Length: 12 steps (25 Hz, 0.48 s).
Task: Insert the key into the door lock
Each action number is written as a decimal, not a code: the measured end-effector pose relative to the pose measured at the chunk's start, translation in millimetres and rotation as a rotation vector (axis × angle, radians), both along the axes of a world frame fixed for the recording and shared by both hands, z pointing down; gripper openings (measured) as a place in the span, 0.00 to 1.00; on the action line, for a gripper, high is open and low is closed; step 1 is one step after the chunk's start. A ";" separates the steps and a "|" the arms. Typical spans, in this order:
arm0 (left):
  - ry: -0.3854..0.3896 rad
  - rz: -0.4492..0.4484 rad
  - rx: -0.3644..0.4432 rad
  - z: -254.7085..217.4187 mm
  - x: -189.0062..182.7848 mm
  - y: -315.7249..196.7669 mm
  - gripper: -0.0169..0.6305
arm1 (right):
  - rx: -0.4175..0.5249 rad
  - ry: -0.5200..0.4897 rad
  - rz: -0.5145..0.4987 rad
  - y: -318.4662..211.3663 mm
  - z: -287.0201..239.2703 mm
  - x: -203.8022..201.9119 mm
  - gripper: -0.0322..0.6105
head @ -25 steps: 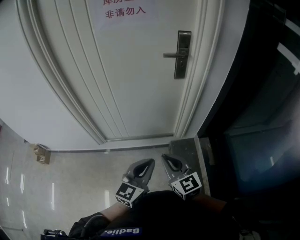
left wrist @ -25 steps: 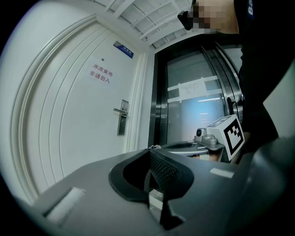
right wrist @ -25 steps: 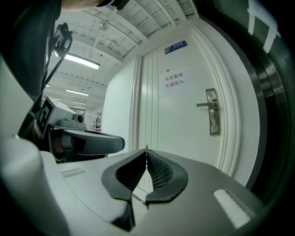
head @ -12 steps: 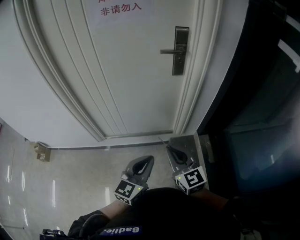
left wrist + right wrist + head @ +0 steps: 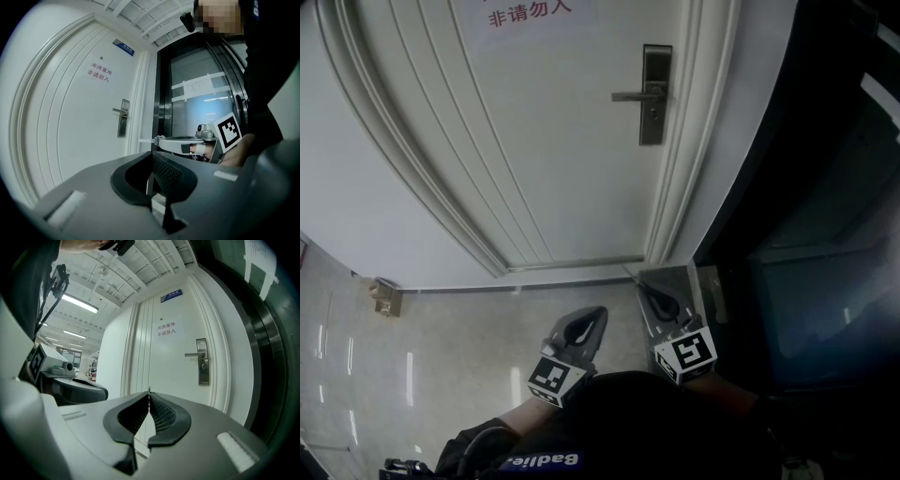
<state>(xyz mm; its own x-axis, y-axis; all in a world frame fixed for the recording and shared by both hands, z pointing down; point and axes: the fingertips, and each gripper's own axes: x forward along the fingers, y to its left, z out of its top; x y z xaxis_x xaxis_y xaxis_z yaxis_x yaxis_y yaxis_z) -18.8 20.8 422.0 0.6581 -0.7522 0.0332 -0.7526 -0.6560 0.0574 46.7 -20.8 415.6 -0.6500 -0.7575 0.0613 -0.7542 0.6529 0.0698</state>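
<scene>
Right gripper view: right gripper (image 5: 149,398) jaws are clamped on the key (image 5: 149,390). Only a thin sliver of metal shows past the tips. Left gripper view agrees: the key (image 5: 146,139) sticks out of the right gripper's nose toward the door. Left gripper (image 5: 151,158) jaws are pressed together with nothing between them.

Head view: both grippers are held low and near, side by side, with tips apart. Left gripper (image 5: 596,317) is on the left and right gripper (image 5: 647,291) on the right, each with a marker cube (image 5: 556,379) at the near end. Both noses point at the far door (image 5: 562,141).

Door lock (image 5: 653,94) sits at the door's right edge, far from the grippers. The key is well apart from it and not inserted. Lever handle (image 5: 630,96) juts left from the lock plate. Red-lettered sign (image 5: 525,11) is on the door, left of the lock. Dark glass panel (image 5: 806,244) is right of the door frame. Glossy floor (image 5: 441,347) lies under the grippers, with a small tan fitting (image 5: 384,298) at the wall base on the left.
</scene>
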 end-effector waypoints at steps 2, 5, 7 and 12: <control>0.001 -0.016 0.001 0.6 3.8 -4.0 0.05 | -0.002 -0.004 -0.002 -3.3 0.5 7.4 0.07; 0.002 -0.034 0.000 1.3 12.6 -8.1 0.05 | -0.006 -0.008 -0.011 -5.8 2.8 18.3 0.07; -0.001 -0.040 -0.002 2.4 21.7 -9.9 0.05 | -0.007 -0.011 -0.015 -6.9 4.4 27.0 0.07; -0.014 -0.039 -0.012 6.7 50.2 -8.2 0.05 | -0.001 -0.031 -0.028 -10.0 10.1 49.8 0.07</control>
<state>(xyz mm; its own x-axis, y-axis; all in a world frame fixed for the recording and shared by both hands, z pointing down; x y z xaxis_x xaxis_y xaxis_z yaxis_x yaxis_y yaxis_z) 31.4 12.6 428.7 0.6274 -0.7770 0.0513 -0.7786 -0.6251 0.0544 96.5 -30.9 425.7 -0.6725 -0.7389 0.0419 -0.7374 0.6738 0.0463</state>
